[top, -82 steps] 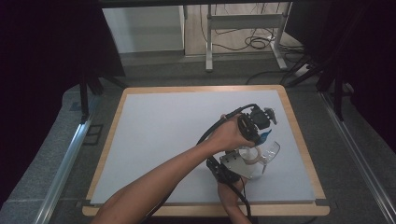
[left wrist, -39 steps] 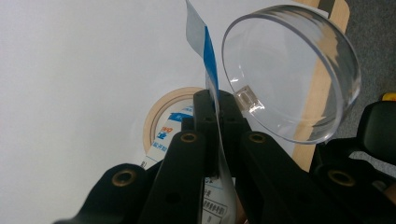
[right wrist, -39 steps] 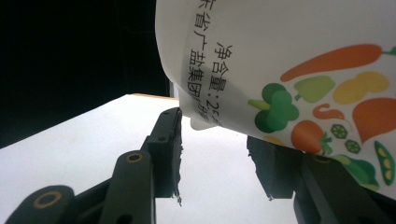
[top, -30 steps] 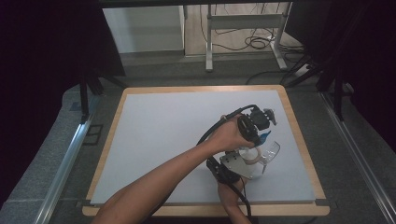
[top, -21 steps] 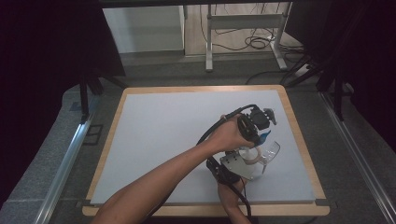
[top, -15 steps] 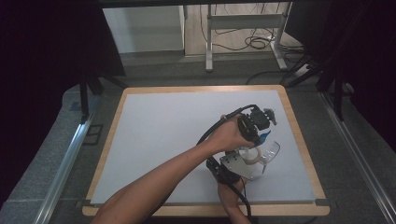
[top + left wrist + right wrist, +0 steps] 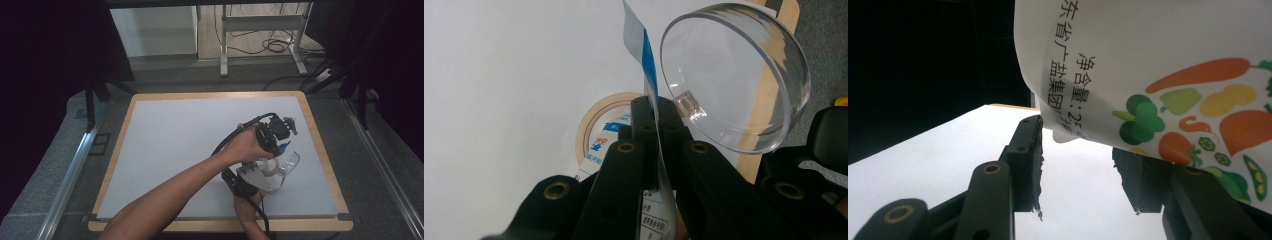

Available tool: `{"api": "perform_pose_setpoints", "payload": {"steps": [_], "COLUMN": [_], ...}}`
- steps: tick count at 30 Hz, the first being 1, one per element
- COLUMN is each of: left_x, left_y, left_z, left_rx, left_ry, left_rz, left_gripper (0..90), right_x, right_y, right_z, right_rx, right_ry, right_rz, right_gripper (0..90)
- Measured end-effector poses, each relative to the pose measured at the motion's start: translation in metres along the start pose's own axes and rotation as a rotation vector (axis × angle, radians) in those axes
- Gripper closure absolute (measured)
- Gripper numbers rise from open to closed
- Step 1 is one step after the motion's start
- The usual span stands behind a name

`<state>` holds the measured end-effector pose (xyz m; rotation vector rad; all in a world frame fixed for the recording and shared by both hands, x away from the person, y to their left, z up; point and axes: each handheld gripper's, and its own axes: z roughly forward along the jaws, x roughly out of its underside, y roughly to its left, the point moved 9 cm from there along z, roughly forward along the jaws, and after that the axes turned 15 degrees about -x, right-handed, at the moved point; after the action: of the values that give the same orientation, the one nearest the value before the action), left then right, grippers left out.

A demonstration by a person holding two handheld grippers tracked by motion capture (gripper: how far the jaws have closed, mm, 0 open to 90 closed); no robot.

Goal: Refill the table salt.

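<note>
Dark all along the left side of the room, black like a curtain. Below it a grey floor (image 7: 45, 165) and a shiny metal rail (image 7: 70, 180) running beside the left edge of the table (image 7: 120, 150). On that floor, close to the left edge, a small dark square plate (image 7: 101, 141).

In the middle, a flat white top with a light wood rim all round. Bare and white over the whole left half. Past the far edge, a pale wall panel (image 7: 152, 30), then a wooden floor with a metal stand (image 7: 260, 25) and loose black cables (image 7: 275, 45).

Toward the right edge and near the front edge, two hands close together. A long bare forearm (image 7: 175, 195) reaching in from the front left corner, holding the left tongs (image 7: 231, 107). Shut tight on a thin white and blue paper tab (image 7: 644, 65), seen in the left gripper view. Just past it a clear round plastic lid (image 7: 736, 75) standing tilted, and under it a beige round rim (image 7: 599, 120) of a tub.

Nearer the front edge, the right tongs (image 7: 1083, 170), partly open with the white tub (image 7: 1168, 75) up close above them. Little veggie pictures and print on its side. Can't tell if the pads press on it.

At the far right, more grey floor, another rail, and dark again.
</note>
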<state>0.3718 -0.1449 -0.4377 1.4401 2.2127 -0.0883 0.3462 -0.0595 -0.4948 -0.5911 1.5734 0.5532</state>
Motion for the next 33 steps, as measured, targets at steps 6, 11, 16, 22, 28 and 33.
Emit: {"api": "perform_pose_setpoints", "payload": {"steps": [6,11,16,22,28,33], "left_x": [0.0001,0.0001,0.0005,0.0002,-0.0004,-0.0004], "left_y": [-0.0006,-0.0002,0.0000,-0.0001,-0.0010,-0.0015], "left_z": [0.0005,0.0010,0.0013,0.0022,0.0030,0.0036], "left_rx": [0.002,0.002,0.001,-0.002,-0.007,-0.012], "left_ry": [-0.001,-0.004,-0.003,-0.003,-0.003,0.002], "left_rz": [-0.002,-0.004,-0.003,-0.006,-0.001,0.005], "left_gripper": [90.0,90.0,90.0,90.0,90.0,90.0], "right_x": [0.0002,0.0006,0.0008,0.0007,0.0003,-0.0015], "right_y": [-0.0005,-0.0002,-0.0001,-0.0005,-0.0011,-0.0011], "right_z": [0.0001,0.0003,0.0004,0.0005,0.0003,-0.0003], "right_rx": [0.002,0.001,0.001,0.002,0.007,0.014], "right_ry": [0.000,0.002,0.002,0.003,0.005,0.005], "right_rz": [-0.001,0.002,0.002,-0.004,-0.007,-0.027], "right_gripper": [55.9,55.9,55.9,55.9,55.9,55.8]}}
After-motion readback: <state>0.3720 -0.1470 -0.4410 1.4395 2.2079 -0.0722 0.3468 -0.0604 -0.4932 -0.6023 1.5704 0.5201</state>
